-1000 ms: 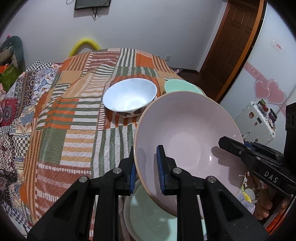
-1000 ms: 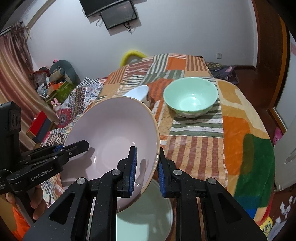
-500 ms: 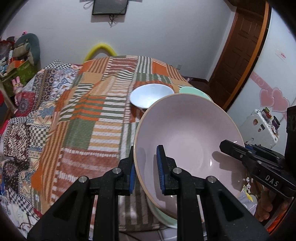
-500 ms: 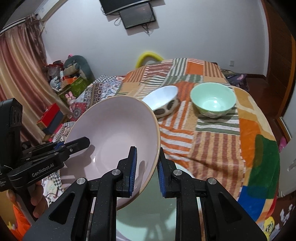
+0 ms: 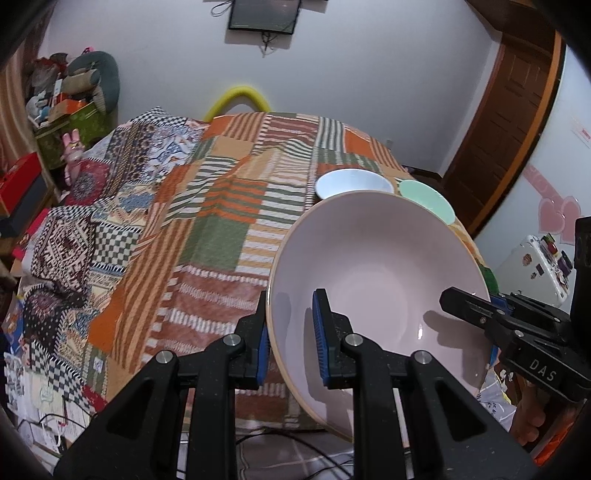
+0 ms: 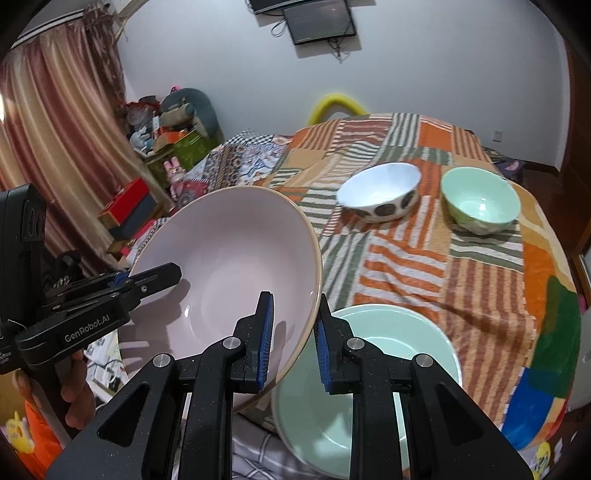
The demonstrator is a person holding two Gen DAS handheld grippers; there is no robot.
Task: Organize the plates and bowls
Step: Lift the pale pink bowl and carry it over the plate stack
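Both tools clamp opposite rims of the wide pink bowl (image 6: pixel 225 273), left tool (image 5: pixel 290 341) and right tool (image 6: pixel 293 339) sharing its weight; it hangs tilted beyond the table (image 6: pixel 491 295) edge, beside the green plate (image 6: pixel 388 354), probably for stacking

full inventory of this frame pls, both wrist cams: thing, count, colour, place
large shallow bowl: 1, pale pink with tan rim, held tilted in the air over the table's near edge, clamped at opposite rims
wide plate: 1, mint green, near edge of the table, below the pink bowl
small bowl: 1, white with dark spots outside, far part of the table
small bowl: 1, mint green, right of the white one, apart from it
patchwork tablecloth: 1, orange, green and white stripes, covering the table
wall screen: 1, dark, back wall
left gripper: 1, black with blue pads, shut on the pink bowl's rim
right gripper: 1, same, shut on the opposite rim
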